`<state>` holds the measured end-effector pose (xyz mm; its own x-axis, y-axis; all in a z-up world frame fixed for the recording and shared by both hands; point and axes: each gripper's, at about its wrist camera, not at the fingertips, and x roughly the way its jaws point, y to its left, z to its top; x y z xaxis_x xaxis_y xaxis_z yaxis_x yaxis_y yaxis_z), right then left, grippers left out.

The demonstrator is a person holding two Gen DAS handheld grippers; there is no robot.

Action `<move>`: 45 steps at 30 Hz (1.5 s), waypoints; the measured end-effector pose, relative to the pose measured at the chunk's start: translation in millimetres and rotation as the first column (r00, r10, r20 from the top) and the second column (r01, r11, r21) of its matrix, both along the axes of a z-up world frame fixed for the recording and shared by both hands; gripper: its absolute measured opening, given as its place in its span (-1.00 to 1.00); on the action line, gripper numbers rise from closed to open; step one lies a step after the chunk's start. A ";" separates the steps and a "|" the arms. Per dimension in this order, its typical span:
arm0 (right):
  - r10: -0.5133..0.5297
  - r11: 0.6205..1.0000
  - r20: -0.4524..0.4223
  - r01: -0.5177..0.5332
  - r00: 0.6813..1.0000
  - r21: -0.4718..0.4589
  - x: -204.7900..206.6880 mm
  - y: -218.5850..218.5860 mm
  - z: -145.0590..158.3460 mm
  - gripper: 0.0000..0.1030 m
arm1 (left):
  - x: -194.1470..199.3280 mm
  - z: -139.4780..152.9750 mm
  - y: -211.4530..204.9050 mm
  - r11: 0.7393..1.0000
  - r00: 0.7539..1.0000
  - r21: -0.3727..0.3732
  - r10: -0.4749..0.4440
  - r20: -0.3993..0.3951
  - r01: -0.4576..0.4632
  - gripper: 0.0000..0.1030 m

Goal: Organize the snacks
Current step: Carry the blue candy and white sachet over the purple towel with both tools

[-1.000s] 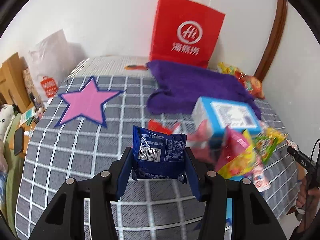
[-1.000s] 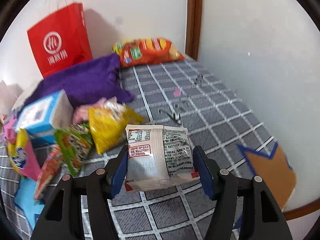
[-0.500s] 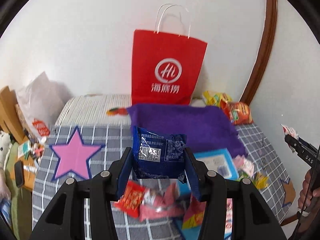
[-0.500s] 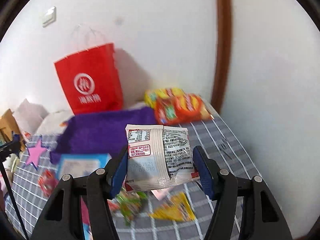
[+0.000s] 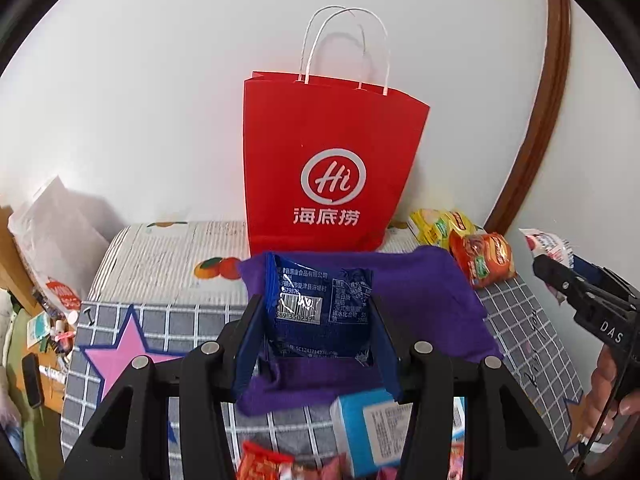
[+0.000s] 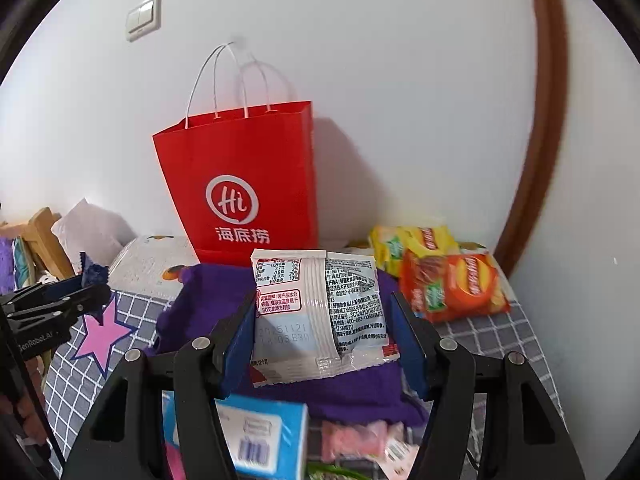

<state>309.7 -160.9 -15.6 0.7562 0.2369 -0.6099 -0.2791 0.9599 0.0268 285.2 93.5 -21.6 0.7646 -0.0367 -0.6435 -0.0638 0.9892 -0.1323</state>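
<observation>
The left claw [image 5: 318, 332] is clamping a dark blue snack packet [image 5: 320, 306] between its blue pads, holding it upright in the air above the purple cloth [image 5: 432, 300]. The right claw [image 6: 322, 330] is gripping a white snack packet [image 6: 320, 316] the same way, also raised over the cloth. Both are facing the red paper bag [image 5: 332, 164], which is standing upright against the white wall with its mouth open at the top and its handles rising above the rim. The space between the packets and the bag's rim is looking open. A blue box [image 5: 370, 428] is lying near the bottom edge, just beside a red wrapper [image 5: 262, 462]. Orange and yellow chip bags [image 6: 444, 280] are resting by the right wall, next to the brown door frame [image 6: 546, 120]. A pink star [image 6: 102, 330] is marking the checked cover [image 5: 120, 364] at left.
</observation>
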 end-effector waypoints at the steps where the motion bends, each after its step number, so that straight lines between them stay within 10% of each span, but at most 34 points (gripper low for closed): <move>1: 0.006 1.000 -0.001 -0.006 1.000 0.003 5.3 4.6 -0.2 0.22 | 4.3 -0.5 0.7 1.000 1.000 -0.004 0.000 -0.001 0.000 -0.06; 27: 0.091 0.995 -0.211 -0.099 0.973 -0.031 117.0 38.5 -89.9 0.22 | 113.5 -75.0 4.0 0.999 0.989 -0.033 -0.015 -0.150 0.010 -0.06; 45: 0.082 0.992 -0.195 -0.100 0.977 -0.083 113.8 39.3 -83.8 0.22 | 116.3 -86.6 -4.3 0.999 0.981 -0.041 -0.034 -0.189 0.027 -0.06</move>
